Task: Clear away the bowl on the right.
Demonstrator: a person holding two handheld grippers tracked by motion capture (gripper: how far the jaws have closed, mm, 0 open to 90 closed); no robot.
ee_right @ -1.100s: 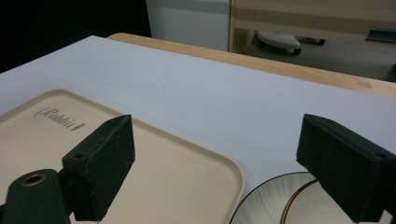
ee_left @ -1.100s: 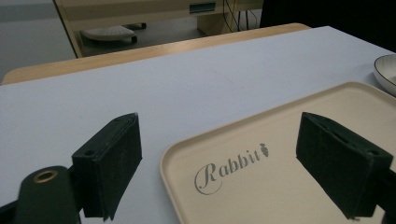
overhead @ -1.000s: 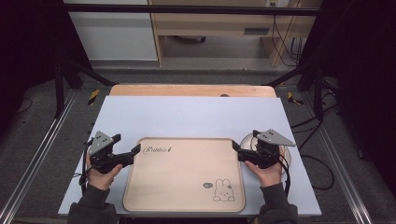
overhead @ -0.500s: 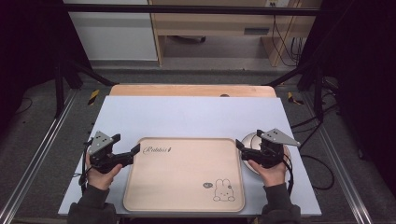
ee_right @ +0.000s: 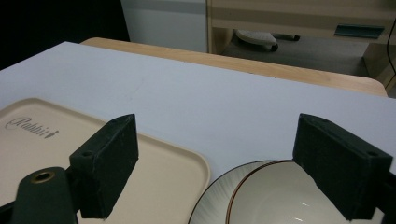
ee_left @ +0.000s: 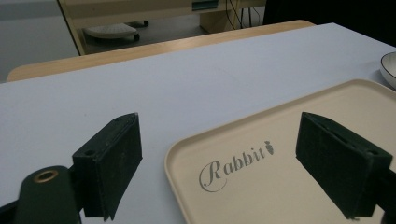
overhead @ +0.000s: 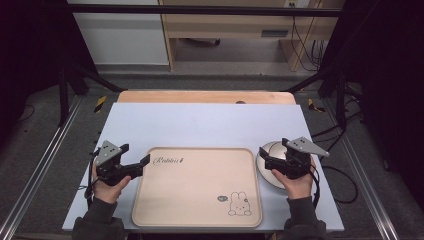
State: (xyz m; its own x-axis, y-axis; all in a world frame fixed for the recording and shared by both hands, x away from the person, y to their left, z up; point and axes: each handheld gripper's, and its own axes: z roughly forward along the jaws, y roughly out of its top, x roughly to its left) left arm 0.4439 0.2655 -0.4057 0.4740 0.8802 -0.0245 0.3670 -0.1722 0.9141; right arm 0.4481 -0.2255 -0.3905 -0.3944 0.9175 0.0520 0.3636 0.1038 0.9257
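While both claws gape wide, a beige tray [overhead: 197, 187] lies on the pale-blue table [overhead: 205, 125] beside a white bowl [overhead: 267, 155].

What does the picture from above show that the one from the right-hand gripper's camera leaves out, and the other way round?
From above: the person's two hands, the left gripper open at the tray's left edge, the right gripper above the bowl, and the rabbit drawing at the tray's near right corner.

From the right gripper view: the bowl's thin dark rim line and fine ribbing inside, seen close between the open jaws.

Both: the beige tray with its "Rabbit" lettering, the bowl beside it, and the pale blue table top.
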